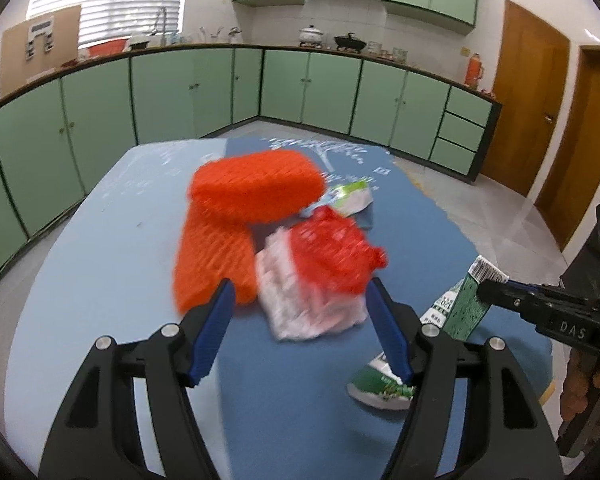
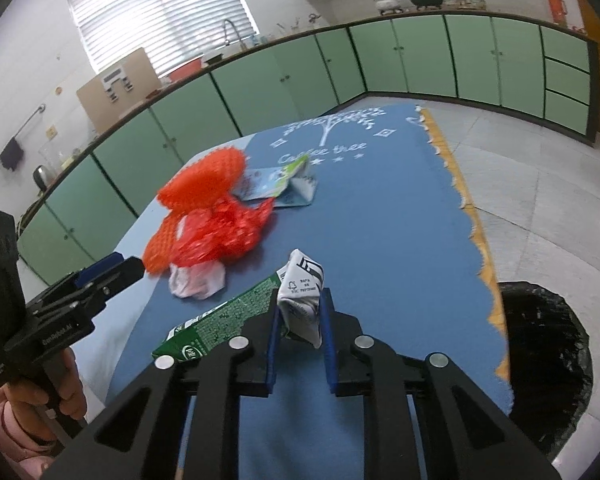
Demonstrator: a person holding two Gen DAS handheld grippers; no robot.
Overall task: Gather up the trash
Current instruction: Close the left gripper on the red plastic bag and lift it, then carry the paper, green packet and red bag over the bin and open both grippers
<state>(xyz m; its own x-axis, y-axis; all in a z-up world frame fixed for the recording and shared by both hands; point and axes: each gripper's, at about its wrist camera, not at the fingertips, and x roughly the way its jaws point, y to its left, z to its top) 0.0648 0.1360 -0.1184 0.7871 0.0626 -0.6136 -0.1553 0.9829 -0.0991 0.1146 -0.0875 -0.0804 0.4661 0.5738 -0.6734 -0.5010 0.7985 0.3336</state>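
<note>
The right gripper (image 2: 300, 316) pinched a green carton (image 2: 236, 320) by its crumpled white end, lifted above the near table (image 2: 380, 240). The left gripper (image 1: 300, 300) hung with fingers spread just short of the red netting (image 1: 332, 256) and orange foam (image 1: 236, 216), mid-table. A black bin (image 2: 548, 360) stood right of the table.

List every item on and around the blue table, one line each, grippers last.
Orange foam fruit net: one, orange, far left on the table.
Red plastic mesh bag: one, red, against the net.
Crumpled white plastic wrapper: one, white-pink, under the red bag.
Flattened pale green and white carton: one, beyond the pile.
Green milk carton: one, green and white, clamped by its folded top.
Black-lined trash bin: one, beside the table's right edge.
Blue tablecloth: one.
Left gripper: open, facing the pile.
Right gripper: shut on the carton.
</note>
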